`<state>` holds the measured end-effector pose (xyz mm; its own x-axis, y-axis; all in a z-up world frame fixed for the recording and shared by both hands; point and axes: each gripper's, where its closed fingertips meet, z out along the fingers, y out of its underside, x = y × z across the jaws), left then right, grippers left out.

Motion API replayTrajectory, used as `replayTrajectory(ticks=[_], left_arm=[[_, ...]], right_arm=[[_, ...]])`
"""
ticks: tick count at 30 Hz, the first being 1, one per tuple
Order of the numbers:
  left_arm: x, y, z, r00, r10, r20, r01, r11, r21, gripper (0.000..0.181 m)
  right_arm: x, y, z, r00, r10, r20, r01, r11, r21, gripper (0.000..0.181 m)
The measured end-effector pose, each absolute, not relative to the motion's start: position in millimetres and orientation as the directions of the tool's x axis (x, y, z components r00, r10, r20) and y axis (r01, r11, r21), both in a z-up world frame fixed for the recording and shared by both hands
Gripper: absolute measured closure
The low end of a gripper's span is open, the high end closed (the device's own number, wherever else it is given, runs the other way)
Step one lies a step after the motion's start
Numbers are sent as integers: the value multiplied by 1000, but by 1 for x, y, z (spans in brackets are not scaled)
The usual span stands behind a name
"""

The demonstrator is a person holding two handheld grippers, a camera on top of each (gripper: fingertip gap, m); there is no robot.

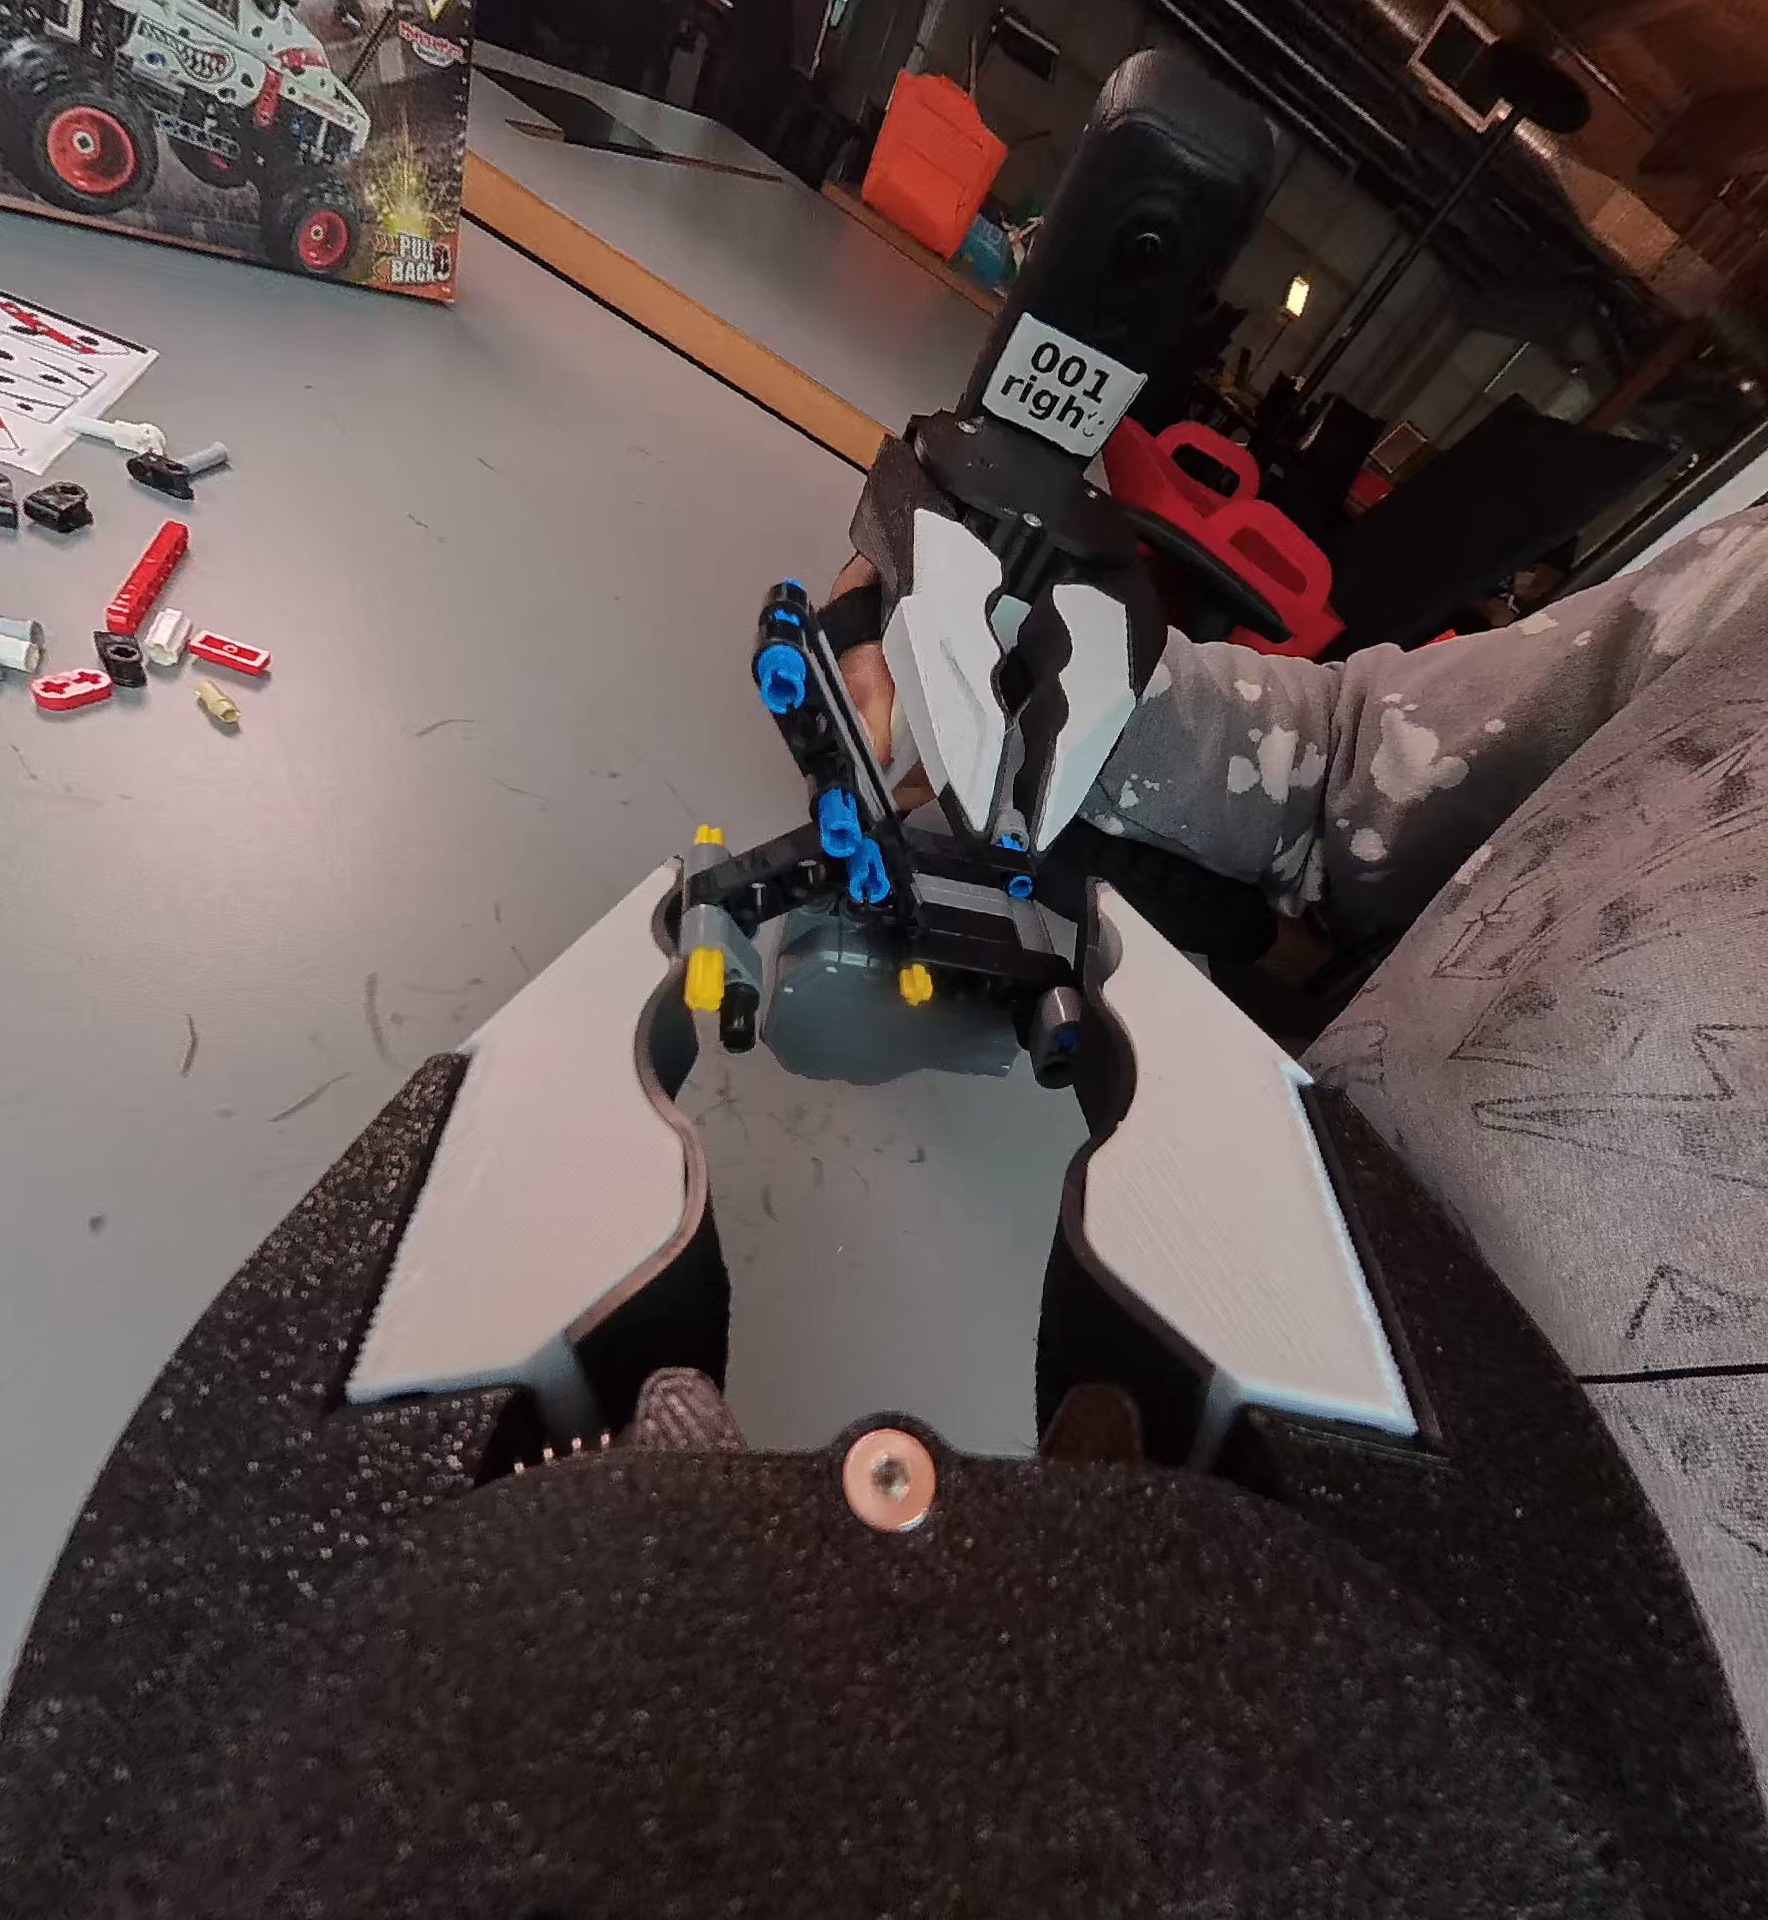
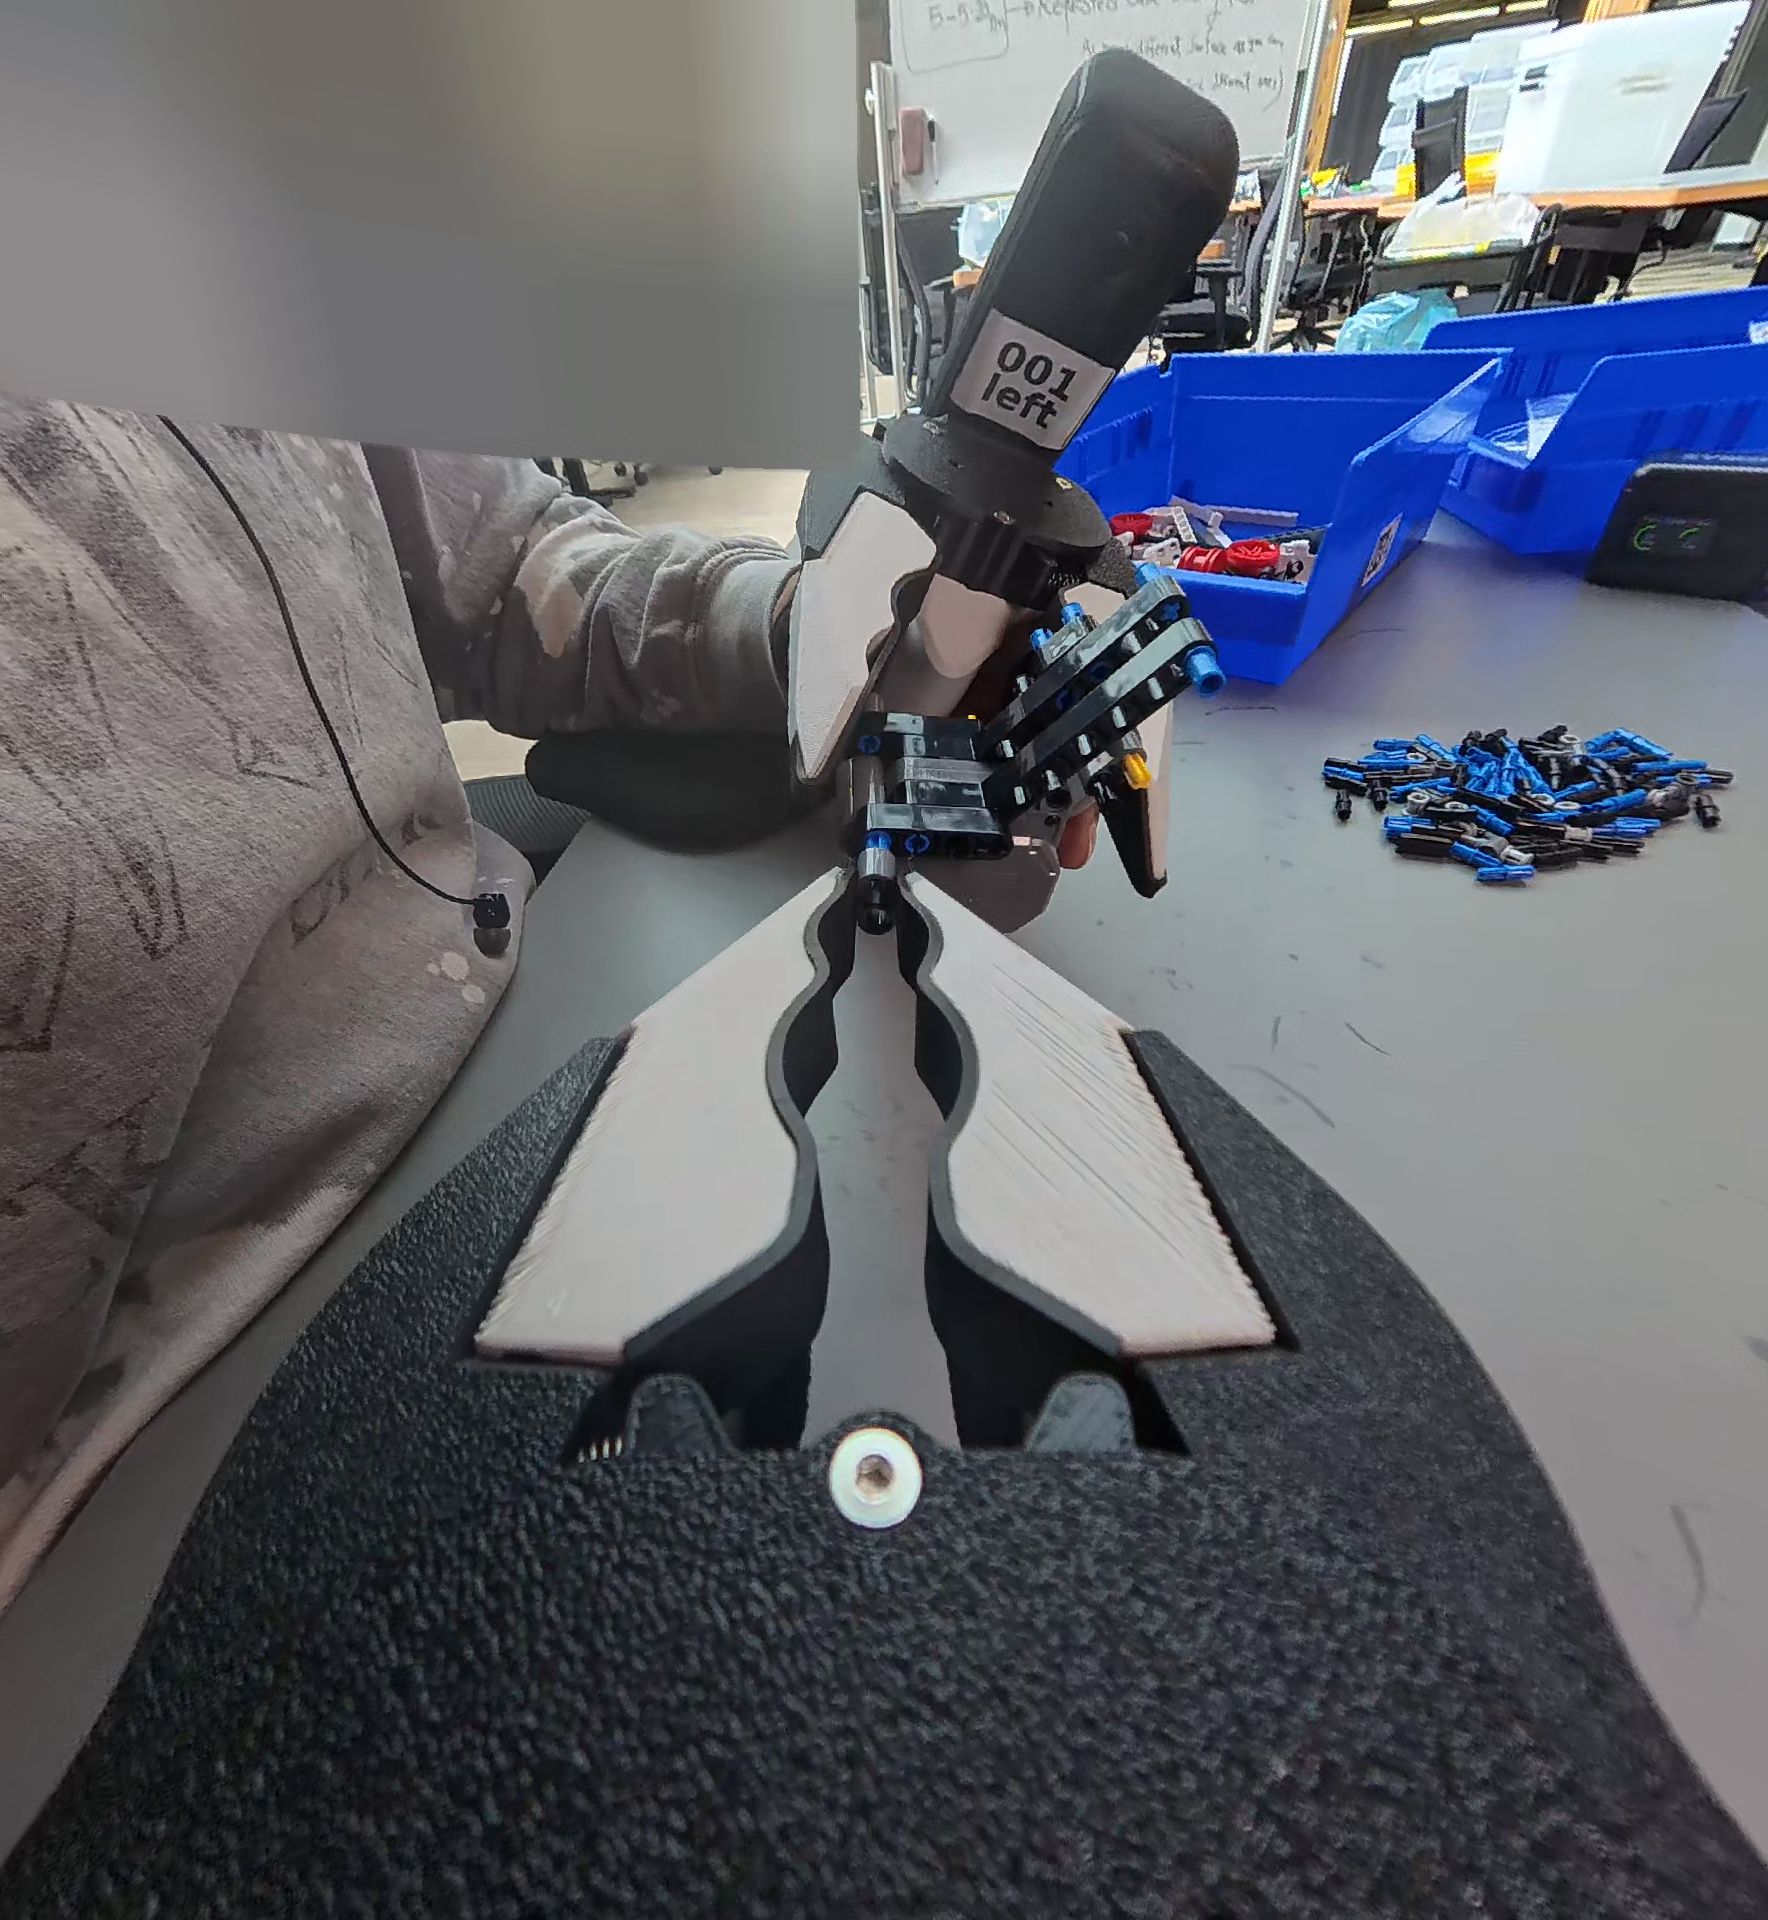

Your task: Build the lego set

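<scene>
Left wrist view: at frame centre, the left gripper (image 1: pixel 880 935) clamps the black-and-grey lego assembly (image 1: pixel 859 935) above the grey table (image 1: pixel 444 831); loose parts (image 1: pixel 132 613) lie upper left.

Right wrist view: the right gripper (image 2: pixel 872 894), jaws narrow, pinches a black pin (image 2: pixel 872 883) on the assembly's underside; a pile of pins (image 2: pixel 1524 800) lies right.

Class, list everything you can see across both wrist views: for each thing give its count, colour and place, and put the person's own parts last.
Lego assembly: one, black and grey with blue and yellow pins, held between both grippers above the table.
Table: one, grey.
Set box: one, far left.
Sticker sheet: one, white and red, beside the box.
Loose pieces: several, red, black, white, left on table.
Pin pile: one, blue and black, right on table.
Bins: two, blue, far right.
Left gripper: one, jaws around the assembly.
Right gripper: one, jaws nipping a pin.
Sleeve: grey, speckled.
</scene>
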<state>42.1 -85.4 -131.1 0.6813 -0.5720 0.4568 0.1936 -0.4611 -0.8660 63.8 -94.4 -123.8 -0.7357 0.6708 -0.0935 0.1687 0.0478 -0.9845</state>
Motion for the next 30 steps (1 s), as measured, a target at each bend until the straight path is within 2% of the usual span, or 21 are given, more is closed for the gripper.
replayTrajectory(ticks=[13, 18, 26, 27, 30], left_arm=[[43, -87, -134, 695, -566, 444, 171, -470, -866, 110], [42, -87, -141, 717, -551, 426, 142, -483, -864, 112], [43, -86, -147, 768, -562, 308, 18, -461, -887, 115], [42, -86, -148, 780, -559, 280, -9, -457, -889, 124], [38, -87, -156, 811, -552, 192, -103, -458, -883, 124]], right_arm=[[64, -97, -127, -736, 671, -93, 184, 66, -981, 174], [63, -96, -129, -725, 688, -28, 159, 127, -979, 174], [67, -97, -126, -731, 682, -14, 164, 156, -974, 174], [67, -97, -130, -732, 682, -13, 178, 172, -969, 174], [67, -96, -143, -733, 680, -13, 217, 215, -952, 174]])
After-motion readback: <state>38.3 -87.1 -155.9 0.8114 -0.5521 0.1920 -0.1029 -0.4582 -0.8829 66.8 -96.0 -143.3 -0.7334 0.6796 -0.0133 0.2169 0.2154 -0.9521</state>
